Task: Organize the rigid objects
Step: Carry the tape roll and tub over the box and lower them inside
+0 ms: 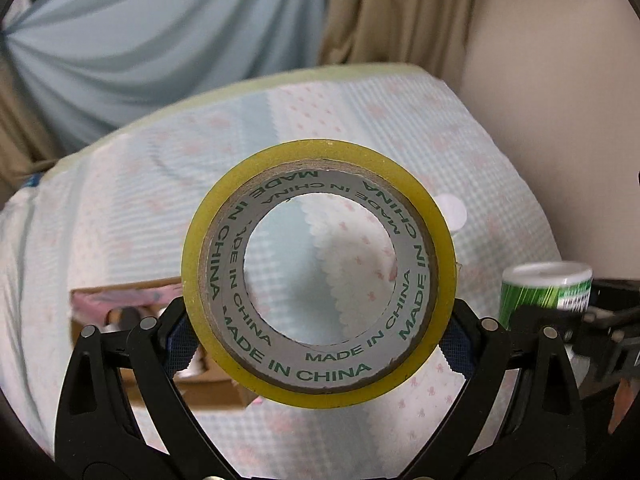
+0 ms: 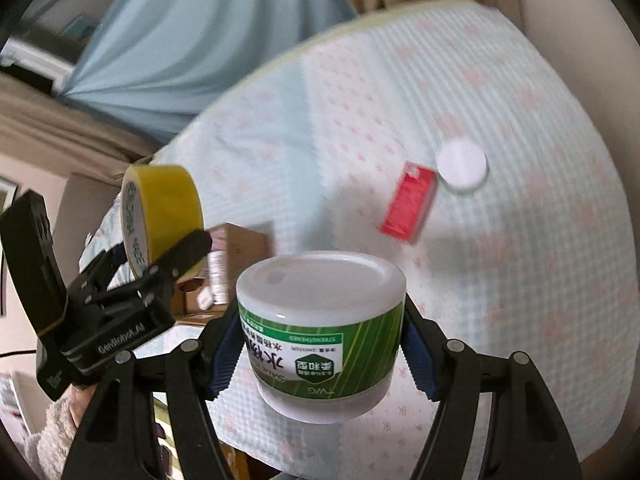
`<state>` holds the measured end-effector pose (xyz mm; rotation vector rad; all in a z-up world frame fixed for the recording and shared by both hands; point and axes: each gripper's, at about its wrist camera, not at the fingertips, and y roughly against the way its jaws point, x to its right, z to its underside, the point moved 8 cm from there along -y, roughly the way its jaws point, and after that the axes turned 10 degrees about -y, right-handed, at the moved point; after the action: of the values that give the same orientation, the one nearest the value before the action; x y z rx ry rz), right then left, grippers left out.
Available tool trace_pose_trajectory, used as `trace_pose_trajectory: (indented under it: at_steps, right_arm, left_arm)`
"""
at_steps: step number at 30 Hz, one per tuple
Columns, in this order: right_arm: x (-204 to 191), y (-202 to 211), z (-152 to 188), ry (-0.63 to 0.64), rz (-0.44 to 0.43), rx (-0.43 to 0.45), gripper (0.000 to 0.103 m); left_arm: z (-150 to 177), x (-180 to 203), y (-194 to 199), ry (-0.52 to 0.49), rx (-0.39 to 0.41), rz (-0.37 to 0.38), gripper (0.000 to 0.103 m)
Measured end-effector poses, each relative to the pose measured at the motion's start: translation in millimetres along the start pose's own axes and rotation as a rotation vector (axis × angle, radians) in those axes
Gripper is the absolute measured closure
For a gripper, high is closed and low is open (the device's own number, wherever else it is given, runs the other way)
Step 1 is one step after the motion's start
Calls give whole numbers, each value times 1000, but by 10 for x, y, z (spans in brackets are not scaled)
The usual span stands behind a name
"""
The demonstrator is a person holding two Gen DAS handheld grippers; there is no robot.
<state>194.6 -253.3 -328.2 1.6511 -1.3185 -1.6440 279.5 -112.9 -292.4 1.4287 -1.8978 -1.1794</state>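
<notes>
My left gripper (image 1: 318,340) is shut on a yellow roll of tape (image 1: 318,184), held upright in the air over the table; the roll also shows in the right wrist view (image 2: 168,196), with the left gripper (image 2: 160,256) under it. My right gripper (image 2: 322,354) is shut on a white jar with a green label (image 2: 320,320), held upside down above the table; the jar also shows at the right in the left wrist view (image 1: 546,292). A red box (image 2: 410,204) and a white round lid (image 2: 462,168) lie on the table further back.
The table has a pale blue cloth with pink marks (image 2: 520,280). An open cardboard box (image 1: 132,312) holding small items sits at the left; it also shows in the right wrist view (image 2: 236,252). Blue and beige curtains (image 1: 160,32) hang behind the table.
</notes>
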Motion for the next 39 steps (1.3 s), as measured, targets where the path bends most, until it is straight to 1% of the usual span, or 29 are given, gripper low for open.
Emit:
trace_pose_trajectory:
  at_steps: [4,8,12,15,19,23,27,29,33,37,39]
  right_arm:
    - [-410,204,37,81,-46,24,37]
    - [-752,276,105,127,-71,37,37]
    - [-1089,317,257,149,-90,41,37]
    - [-1349,288,381,166,-89,48,37]
    - [-1670,117,509,156,-92,68,37]
    - [-2016,-124,601,99,-99,81,37]
    - [-2330,-436,687,50,-73,77,37]
    - [-2457,-616,733,33,-50,73,37]
    - [-2603,-990,816,-16,-15,59,37]
    - [-2696,-1374,865,-52,36,38,37]
    - [-2708,-1532,875,-60,48,24,37]
  left_arm:
    - [81,-211,439,50,35,-51,7]
    - [248,-532,812,107,48,-83,7]
    - [493,-862,1067,144,51,-100,7]
    - [670,-1134,1190,174,55,-93,7]
    - [887,-1535,1267,176,62,-88,7]
    - [1109,-1989,1249,175,52,-60,7]
    - [1315,-2394,1113,168,35,-29,7]
    - [1406,-2623,969,161,15,-5,8]
    - [1569,-2907,662,134,-28,32,8]
    - [1740,-3113,330,104,-78,61,8]
    - [1821,-3168,152,90,-105,68,8]
